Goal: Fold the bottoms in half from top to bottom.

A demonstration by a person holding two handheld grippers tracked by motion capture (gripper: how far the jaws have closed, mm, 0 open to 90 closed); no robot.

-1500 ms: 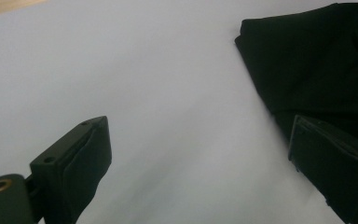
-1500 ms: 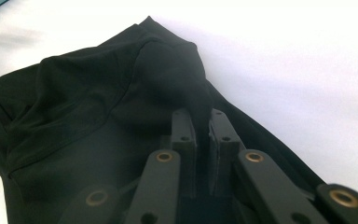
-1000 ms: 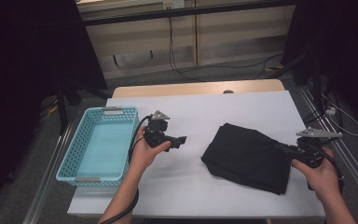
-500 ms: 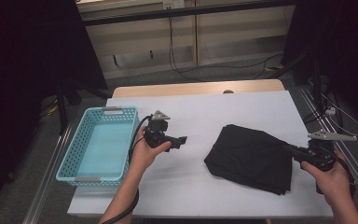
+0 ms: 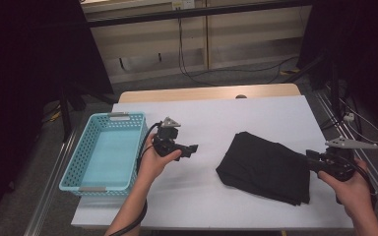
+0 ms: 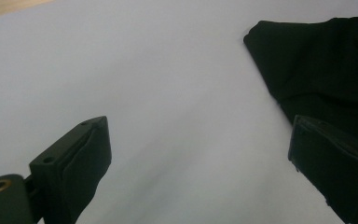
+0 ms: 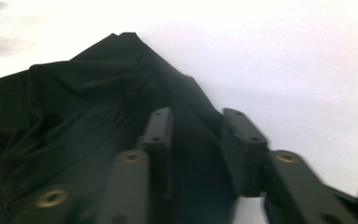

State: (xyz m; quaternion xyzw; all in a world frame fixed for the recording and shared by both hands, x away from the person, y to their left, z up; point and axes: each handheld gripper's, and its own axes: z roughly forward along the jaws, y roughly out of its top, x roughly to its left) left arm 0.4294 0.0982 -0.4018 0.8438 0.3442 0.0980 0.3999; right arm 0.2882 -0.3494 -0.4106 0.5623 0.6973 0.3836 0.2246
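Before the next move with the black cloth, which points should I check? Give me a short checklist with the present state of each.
1. Right claw open: ok; its jaws have just been opening, a gap shows between them.
2. Black cloth free of the right claw: cannot tell; the jaws stand over its edge.
3. Left claw open and holding nothing: ok.
4. Cloth lies on the white table, folded: ok.
5. Blue basket ready to receive it: ok.

The white surface point(image 5: 256, 118) is seen from above, looking forward and down, by the high view. Close, low views are given along each gripper's jaws; the black cloth point(image 5: 268, 167) is shared by all three.
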